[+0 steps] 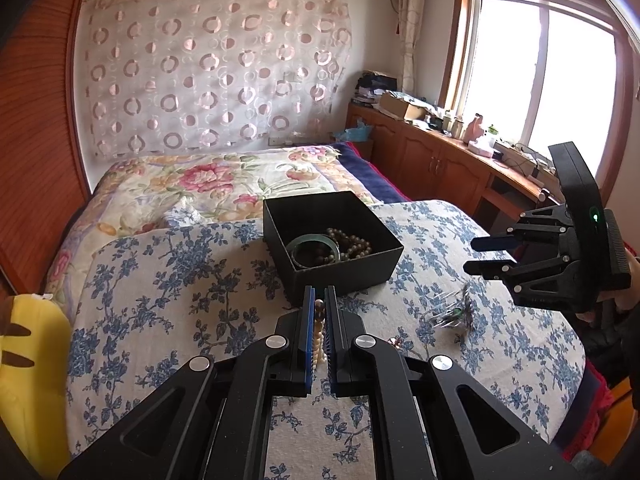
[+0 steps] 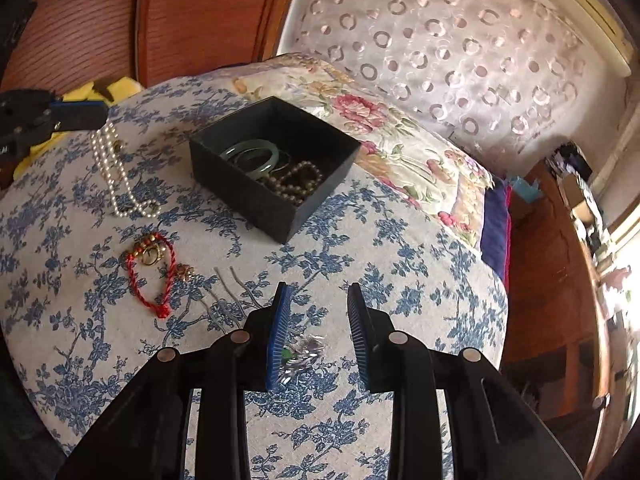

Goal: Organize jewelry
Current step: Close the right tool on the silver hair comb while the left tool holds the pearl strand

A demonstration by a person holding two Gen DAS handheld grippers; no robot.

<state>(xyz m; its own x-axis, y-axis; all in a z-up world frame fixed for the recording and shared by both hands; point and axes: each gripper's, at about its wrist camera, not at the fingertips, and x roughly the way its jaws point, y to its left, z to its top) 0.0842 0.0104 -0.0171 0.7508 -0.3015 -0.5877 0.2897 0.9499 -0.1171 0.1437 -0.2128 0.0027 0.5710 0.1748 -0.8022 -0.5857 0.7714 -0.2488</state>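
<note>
Far left of the right wrist view: left tool (image 2: 105, 114) clamped on a pearl necklace (image 2: 120, 176) trailing down onto the bed (image 2: 60, 240), and just right of that, lower left, a red cord bracelet (image 2: 150, 276) and thin silver chains (image 2: 230, 300) left loose on the bedspread. Centre frame: black box (image 2: 256, 196) already loaded with a jade bangle (image 2: 250, 156) and dark bead strands (image 2: 298, 182). Bottom centre: right tool (image 2: 318, 334) spread apart over a sparkly silver piece (image 2: 302, 354), not touching it; judged roughly half done, four pieces left outside.
</note>
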